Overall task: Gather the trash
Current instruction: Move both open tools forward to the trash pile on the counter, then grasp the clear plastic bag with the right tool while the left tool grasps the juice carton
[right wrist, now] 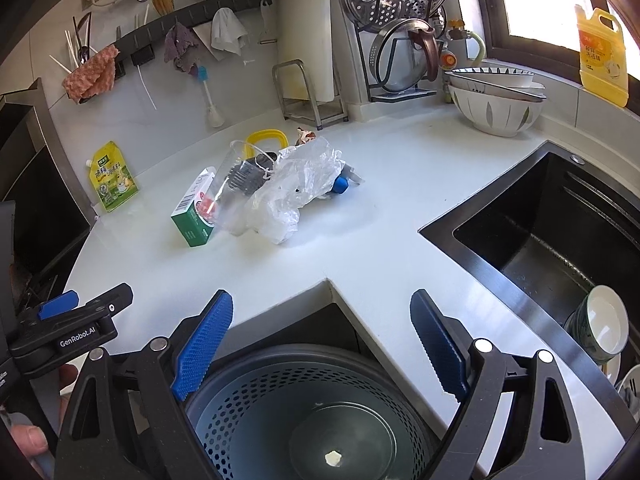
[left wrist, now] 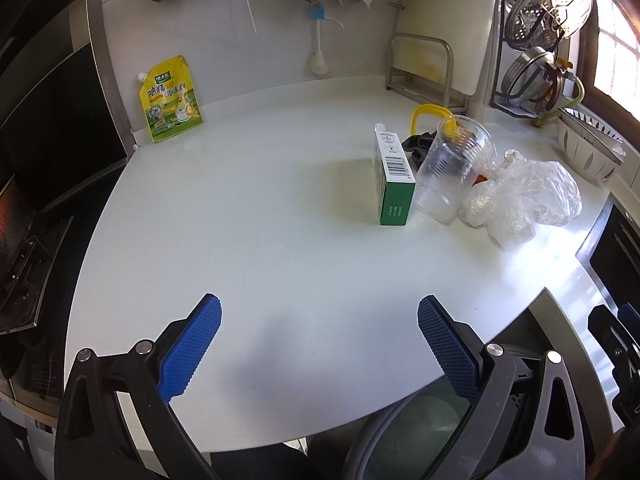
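Observation:
Trash lies in a cluster on the white counter: a green and white carton (left wrist: pixel 394 178) (right wrist: pixel 194 216), a clear plastic cup (left wrist: pixel 452 170) (right wrist: pixel 232 192) leaning on it, a crumpled clear plastic bag (left wrist: pixel 524 200) (right wrist: pixel 296 188), a black scrap (left wrist: pixel 420 146), a yellow ring (left wrist: pixel 430 114) (right wrist: pixel 266 138) and a blue cap (right wrist: pixel 341 185). My left gripper (left wrist: pixel 320 316) is open and empty, well short of the carton. My right gripper (right wrist: pixel 322 316) is open and empty above a perforated dark bin (right wrist: pixel 256 396) below the counter edge.
A yellow seasoning pouch (left wrist: pixel 170 100) (right wrist: pixel 114 178) stands at the back left by the stove. A black sink (right wrist: pixel 552 236) with bowls is on the right. Stacked bowls (right wrist: pixel 496 100), a dish rack with lids (right wrist: pixel 400 28) and a yellow detergent bottle (right wrist: pixel 604 56) line the back.

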`<state>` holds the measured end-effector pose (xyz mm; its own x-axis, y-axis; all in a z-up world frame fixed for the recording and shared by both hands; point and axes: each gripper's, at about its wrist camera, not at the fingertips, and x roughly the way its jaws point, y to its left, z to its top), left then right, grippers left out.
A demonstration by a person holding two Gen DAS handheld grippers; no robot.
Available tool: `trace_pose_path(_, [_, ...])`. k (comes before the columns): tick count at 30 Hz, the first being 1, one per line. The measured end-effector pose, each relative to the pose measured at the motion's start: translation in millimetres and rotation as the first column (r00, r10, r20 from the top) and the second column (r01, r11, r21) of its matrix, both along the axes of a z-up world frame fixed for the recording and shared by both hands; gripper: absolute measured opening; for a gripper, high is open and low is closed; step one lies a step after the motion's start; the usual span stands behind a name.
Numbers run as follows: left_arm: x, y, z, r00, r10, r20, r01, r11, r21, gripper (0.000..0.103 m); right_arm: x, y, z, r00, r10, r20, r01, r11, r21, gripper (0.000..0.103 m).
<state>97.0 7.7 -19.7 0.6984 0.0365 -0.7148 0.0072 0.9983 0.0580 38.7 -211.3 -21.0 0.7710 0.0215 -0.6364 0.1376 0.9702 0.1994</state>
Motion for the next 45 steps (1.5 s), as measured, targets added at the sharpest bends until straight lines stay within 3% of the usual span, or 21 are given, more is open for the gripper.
trace_pose_path(22, [69.2,-7.6,1.6,1.0,0.008,0.021,-0.008,1.0,0.005,0.097,99.0,8.6,-7.5,0.996,0.079,-0.028,-0.078,0.996,0.036,0.086])
trace_pose_path(45, [84.9,-5.6,-16.9,0.999,0.029,-0.015,-0.03,1.0,-0.006,0.097,148.8,17.0,-24.1,0.994,0.097,-0.043,-0.095,0.995,0.039,0.085])
